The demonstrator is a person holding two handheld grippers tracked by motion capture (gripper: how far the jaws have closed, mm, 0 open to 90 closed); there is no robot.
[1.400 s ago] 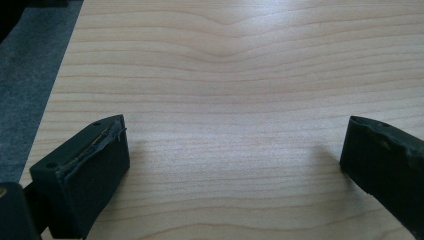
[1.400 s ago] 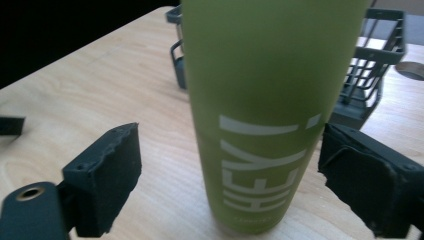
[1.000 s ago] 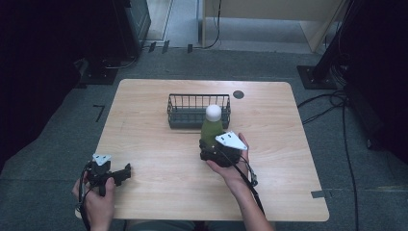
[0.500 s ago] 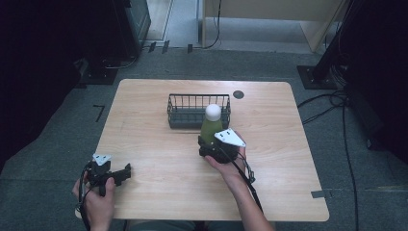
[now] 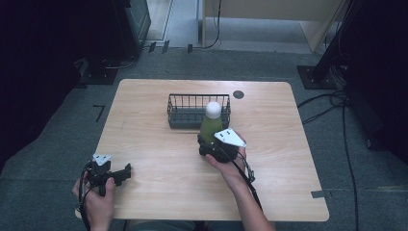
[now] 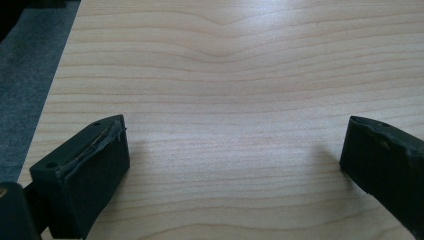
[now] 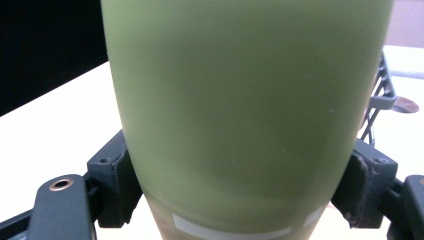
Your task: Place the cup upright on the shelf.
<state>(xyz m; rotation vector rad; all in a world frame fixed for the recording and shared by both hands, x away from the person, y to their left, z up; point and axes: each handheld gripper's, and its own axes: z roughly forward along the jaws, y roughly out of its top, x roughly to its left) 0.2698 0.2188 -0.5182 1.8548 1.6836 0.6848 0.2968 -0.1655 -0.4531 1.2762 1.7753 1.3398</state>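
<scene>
A green bottle (image 5: 210, 127) with a white round cap (image 5: 213, 109) stands upright on the wooden table (image 5: 274, 144), just in front of a dark wire basket (image 5: 198, 98). My right gripper (image 5: 208, 142) holds it low on the body, and its jaws have just been closing with the bottle between them. In the right gripper view the bottle (image 7: 245, 100) looms close, and both pads (image 7: 122, 177) press its sides near the base. My left gripper (image 5: 126, 172) rests near the table's front left corner. It stands open (image 6: 232, 150) over bare wood, with nothing between its fingers.
The wire basket sits at the table's middle back and looks empty. A small dark disc (image 5: 238, 94) lies to its right. Grey carpet, cables (image 5: 346, 125) and dark furniture surround the table.
</scene>
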